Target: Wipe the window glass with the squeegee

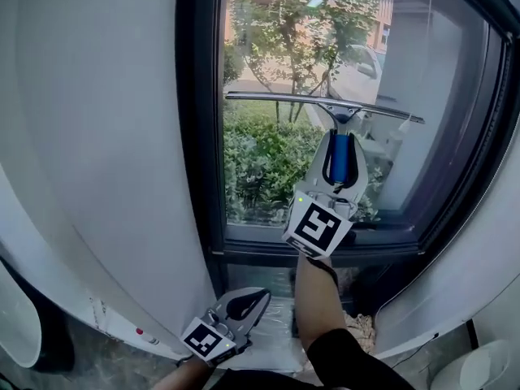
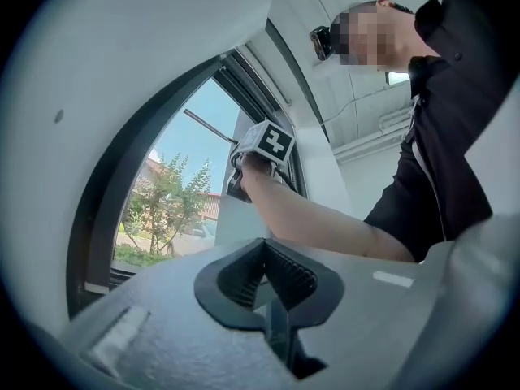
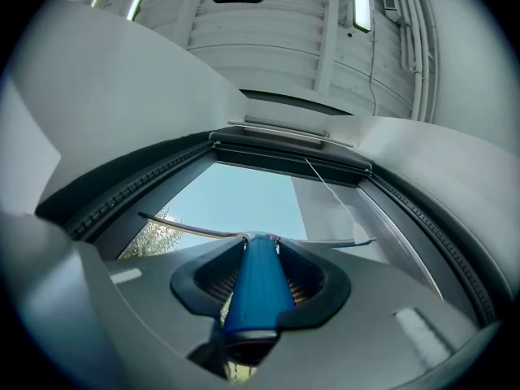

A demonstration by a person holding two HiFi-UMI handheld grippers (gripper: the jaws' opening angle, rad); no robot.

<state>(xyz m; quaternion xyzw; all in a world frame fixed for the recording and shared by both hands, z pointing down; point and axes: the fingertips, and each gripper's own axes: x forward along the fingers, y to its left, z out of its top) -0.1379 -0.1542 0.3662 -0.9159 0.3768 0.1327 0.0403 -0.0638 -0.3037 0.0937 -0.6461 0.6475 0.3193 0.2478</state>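
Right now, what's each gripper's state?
Left gripper: shut, empty.
Right gripper: shut on the squeegee handle.

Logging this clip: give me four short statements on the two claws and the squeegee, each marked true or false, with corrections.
1. The right claw is shut on the squeegee, gripping its blue handle. True.
2. The left claw holds a cloth. False: it holds nothing.
3. The squeegee's blade lies roughly level across the window glass. True.
4. The left claw is raised higher than the right claw. False: in the head view it is much lower, beneath the window glass.
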